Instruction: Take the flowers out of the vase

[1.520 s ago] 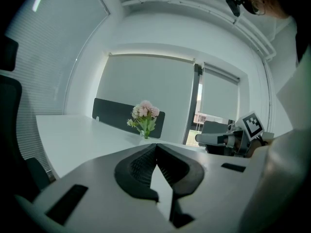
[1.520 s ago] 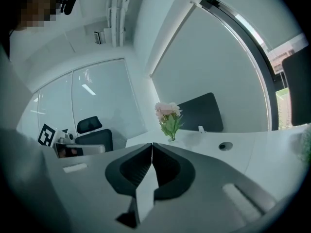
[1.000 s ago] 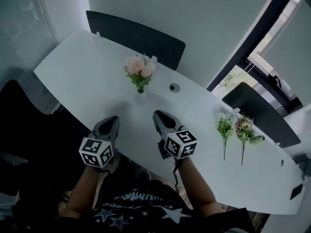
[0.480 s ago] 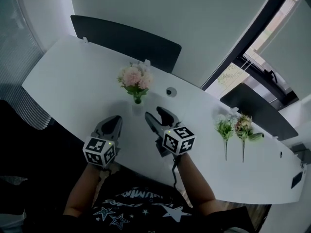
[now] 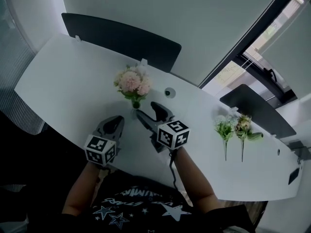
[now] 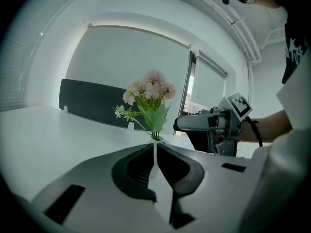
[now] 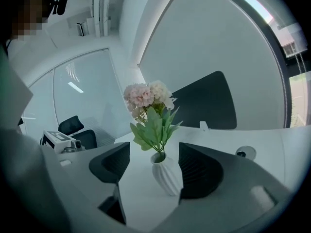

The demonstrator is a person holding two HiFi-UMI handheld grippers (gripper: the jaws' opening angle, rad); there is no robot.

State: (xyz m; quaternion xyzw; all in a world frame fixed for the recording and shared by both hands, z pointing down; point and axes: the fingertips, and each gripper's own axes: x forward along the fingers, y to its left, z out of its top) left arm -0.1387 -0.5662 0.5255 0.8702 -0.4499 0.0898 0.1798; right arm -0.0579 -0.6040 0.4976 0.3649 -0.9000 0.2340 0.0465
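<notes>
A bunch of pink and white flowers [image 5: 131, 82] with green leaves stands in a small white ribbed vase [image 7: 167, 178] near the table's middle. My right gripper [image 5: 146, 109] is at the vase and its jaws are opening. In the right gripper view the vase and the leaves [image 7: 153, 130] stand between the two fingers [image 7: 198, 171], untouched. My left gripper [image 5: 117, 121] is shut with nothing in it, a short way to the vase's left. In the left gripper view the flowers [image 6: 150, 89] rise just beyond its closed fingertips. Two flower stems [image 5: 225, 129] [image 5: 243, 126] lie on the table at the right.
The long white table [image 5: 68, 76] has a round cable grommet [image 5: 168, 92] behind the vase. Dark chair backs [image 5: 121, 35] [image 5: 255, 108] stand along its far side. A window frame [image 5: 243, 47] runs at the upper right. The table's near edge is by the person's body.
Both grippers have moved forward toward the vase. The right gripper's jaws, shut a second ago, have spread wide on either side of the vase. The left gripper stayed shut.
</notes>
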